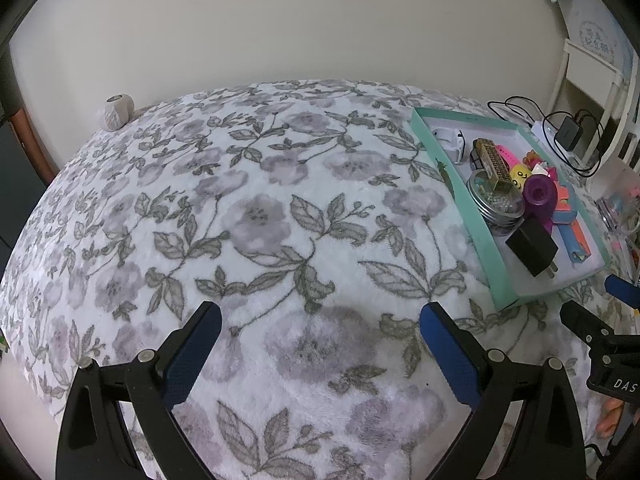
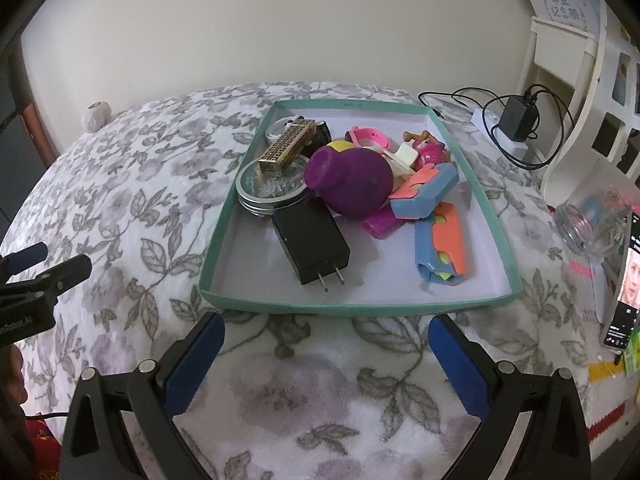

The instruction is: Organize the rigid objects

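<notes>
A teal tray point(image 2: 360, 305) rests on the floral blanket and holds several rigid objects: a black charger point(image 2: 310, 245), a purple vase point(image 2: 348, 180), a round tin point(image 2: 266, 189) with a gold box point(image 2: 286, 146) on it, blue-and-orange toy guns point(image 2: 438, 246) and a pink watch point(image 2: 366, 136). My right gripper point(image 2: 326, 338) stands open just in front of the tray's near wall, nothing between its fingers. In the left wrist view the tray point(image 1: 472, 216) lies at the right, and my left gripper point(image 1: 320, 326) hangs open over bare blanket, well left of it.
A white power strip with a black adapter point(image 2: 516, 118) and cables lies behind the tray. A clear glass jar point(image 2: 592, 224) and a phone point(image 2: 626, 288) sit at the right. A small pale ball point(image 1: 117, 111) rests at the blanket's far left edge. White furniture point(image 2: 576, 92) rises at the right.
</notes>
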Available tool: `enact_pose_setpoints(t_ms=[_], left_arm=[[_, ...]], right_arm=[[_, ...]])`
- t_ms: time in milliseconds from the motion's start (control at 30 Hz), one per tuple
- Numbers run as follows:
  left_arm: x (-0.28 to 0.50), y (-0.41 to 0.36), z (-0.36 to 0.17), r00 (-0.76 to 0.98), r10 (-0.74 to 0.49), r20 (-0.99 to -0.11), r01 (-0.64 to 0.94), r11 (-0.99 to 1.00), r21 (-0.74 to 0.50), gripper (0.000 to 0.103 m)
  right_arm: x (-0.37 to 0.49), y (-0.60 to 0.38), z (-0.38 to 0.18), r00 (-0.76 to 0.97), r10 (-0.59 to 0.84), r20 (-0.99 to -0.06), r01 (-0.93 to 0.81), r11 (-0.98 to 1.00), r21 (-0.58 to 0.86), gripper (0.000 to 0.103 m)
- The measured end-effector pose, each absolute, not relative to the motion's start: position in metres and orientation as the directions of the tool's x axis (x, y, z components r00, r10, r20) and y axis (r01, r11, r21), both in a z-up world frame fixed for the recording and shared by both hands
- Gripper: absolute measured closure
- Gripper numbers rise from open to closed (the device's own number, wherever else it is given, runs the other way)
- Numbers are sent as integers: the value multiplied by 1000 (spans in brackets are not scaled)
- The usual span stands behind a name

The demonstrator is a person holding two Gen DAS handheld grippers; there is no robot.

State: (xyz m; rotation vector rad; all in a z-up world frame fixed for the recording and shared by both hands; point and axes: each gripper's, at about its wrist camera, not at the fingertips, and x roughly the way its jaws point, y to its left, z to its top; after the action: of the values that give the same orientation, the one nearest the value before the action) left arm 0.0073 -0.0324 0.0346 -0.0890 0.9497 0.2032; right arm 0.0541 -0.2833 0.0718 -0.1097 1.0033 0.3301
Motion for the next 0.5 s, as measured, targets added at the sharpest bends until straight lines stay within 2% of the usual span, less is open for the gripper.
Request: enact_pose_setpoints(t_ms=[500], left_arm=[[8,-31,33,552,149,-820,-220,975,29,4]], right_arm=[[55,-283,72,493,221,-842,-322,945,60,0]])
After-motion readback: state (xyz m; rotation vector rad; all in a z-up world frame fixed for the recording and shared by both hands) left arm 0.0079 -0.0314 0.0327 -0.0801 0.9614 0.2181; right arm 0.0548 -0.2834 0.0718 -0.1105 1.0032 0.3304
